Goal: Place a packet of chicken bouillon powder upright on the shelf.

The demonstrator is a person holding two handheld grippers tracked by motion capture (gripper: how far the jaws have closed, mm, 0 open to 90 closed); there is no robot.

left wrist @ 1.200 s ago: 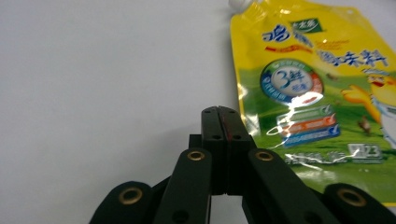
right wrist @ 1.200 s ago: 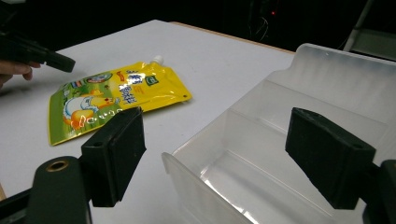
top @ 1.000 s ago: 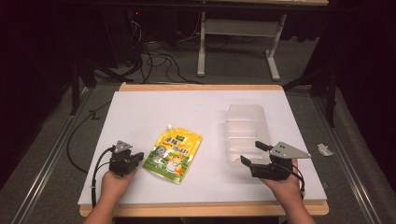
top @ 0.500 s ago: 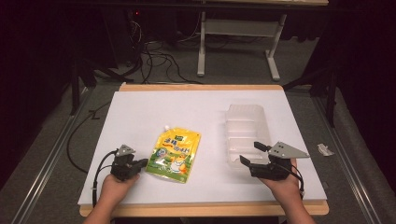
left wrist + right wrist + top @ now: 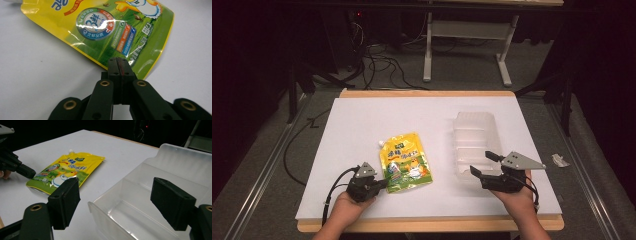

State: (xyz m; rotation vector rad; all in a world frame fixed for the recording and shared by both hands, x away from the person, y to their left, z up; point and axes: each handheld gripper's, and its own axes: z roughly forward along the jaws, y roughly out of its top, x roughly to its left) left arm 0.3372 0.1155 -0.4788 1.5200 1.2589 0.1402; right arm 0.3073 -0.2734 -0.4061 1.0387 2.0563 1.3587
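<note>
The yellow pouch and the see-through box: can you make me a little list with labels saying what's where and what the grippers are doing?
pouch: yellow pouch lies flat on the white table
box: clear plastic box sits to the right of the pouch, nothing in it
left gripper: left gripper shut, tips at the pouch's near edge
right gripper: right gripper open, at the box's near end, holding nothing

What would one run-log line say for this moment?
left gripper: shut, at yellow pouch edge | right gripper: open, at clear bin | table

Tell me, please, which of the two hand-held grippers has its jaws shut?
The left hand-held gripper: its black jaws are pressed together at the yellow pouch's corner, while the right hand-held gripper stands wide open at the clear container.
</note>
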